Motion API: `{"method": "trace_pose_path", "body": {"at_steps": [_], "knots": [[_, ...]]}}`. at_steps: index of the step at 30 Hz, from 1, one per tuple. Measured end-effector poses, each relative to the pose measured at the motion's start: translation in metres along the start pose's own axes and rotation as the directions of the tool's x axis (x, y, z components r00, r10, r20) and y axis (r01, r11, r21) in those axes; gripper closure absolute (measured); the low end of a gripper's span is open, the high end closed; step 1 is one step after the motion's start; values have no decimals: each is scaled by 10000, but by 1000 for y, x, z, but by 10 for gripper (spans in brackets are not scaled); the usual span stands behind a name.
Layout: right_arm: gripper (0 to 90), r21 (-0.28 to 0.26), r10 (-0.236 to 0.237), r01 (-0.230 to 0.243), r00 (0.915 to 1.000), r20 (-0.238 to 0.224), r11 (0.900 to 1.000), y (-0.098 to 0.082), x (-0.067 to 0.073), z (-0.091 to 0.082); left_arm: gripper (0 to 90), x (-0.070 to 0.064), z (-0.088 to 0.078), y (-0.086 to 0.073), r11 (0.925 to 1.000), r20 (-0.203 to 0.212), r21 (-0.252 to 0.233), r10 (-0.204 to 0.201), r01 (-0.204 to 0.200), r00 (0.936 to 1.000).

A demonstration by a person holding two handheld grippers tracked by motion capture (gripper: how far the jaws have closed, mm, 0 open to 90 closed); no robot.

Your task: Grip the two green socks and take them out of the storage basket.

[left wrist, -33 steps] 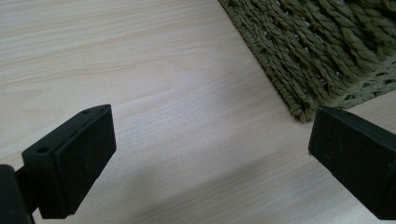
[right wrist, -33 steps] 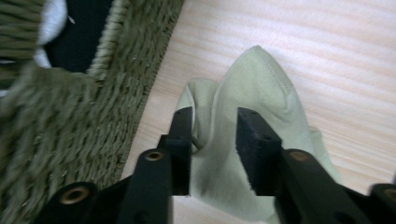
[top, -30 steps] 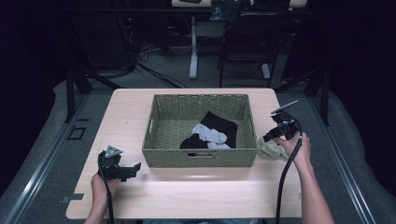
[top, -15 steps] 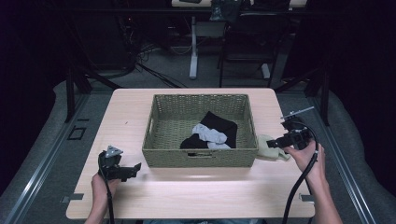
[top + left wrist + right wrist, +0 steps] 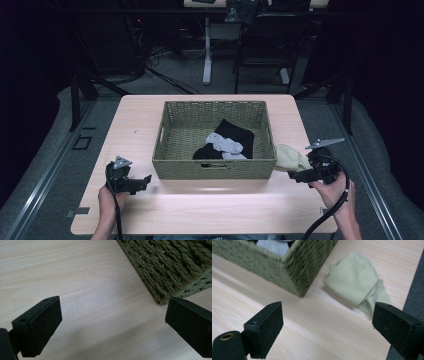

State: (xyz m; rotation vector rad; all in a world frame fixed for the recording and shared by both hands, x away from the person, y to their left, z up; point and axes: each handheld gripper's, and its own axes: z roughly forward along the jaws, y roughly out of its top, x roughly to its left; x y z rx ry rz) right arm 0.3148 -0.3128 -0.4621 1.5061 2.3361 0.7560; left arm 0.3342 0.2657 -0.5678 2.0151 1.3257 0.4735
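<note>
The pale sock [image 5: 358, 283] lies bunched on the table [image 5: 210, 205], just right of the basket's [image 5: 215, 169] near right corner and close to the table's right edge. It looks to be touching the basket wall in the high view, though the right gripper view shows a sliver of wood between them, so you cannot be sure. Nothing holds it.

Your right gripper [image 5: 300, 176] sits just near of the sock, its jaws having just been opening; they now stand wide with nothing between them. Your left gripper [image 5: 142, 181] rests near the basket's near left corner, jaws also wide apart and empty over bare wood.

The main risk is the edge. If you come at the sock from the left and push rather than pinch, the loose fabric may slide right and off the table. Closing on only the top fold is another: a bunched sock can unroll and slip free halfway through a lift. Approaching too close to the basket corner could catch a jaw on the weave and drag the basket, disturbing the black sock [image 5: 235, 132] and grey sock [image 5: 225, 144] inside. Mind your right cable [image 5: 330, 215] too; it loops by the table's near right corner and could snag there.
</note>
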Motion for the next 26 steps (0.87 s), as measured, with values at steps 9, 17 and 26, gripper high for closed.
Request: {"method": "trace_pose_path", "body": {"at_steps": [9, 17, 26], "knots": [[74, -397, -26, 24, 10000, -49, 9992, -28, 10, 11, 8, 0, 1, 0, 10000, 7, 7, -18, 18, 10000], [49, -274, 7, -12, 9999, -160, 9996, -59, 25, 26, 8, 0, 1, 0, 10000, 18, 13, -9, 9, 10000], [51, -296, 355, -359, 9993, -116, 9989, -80, 27, 29, 8, 0, 2, 1, 10000, 29, -41, -12, 12, 10000]]}}
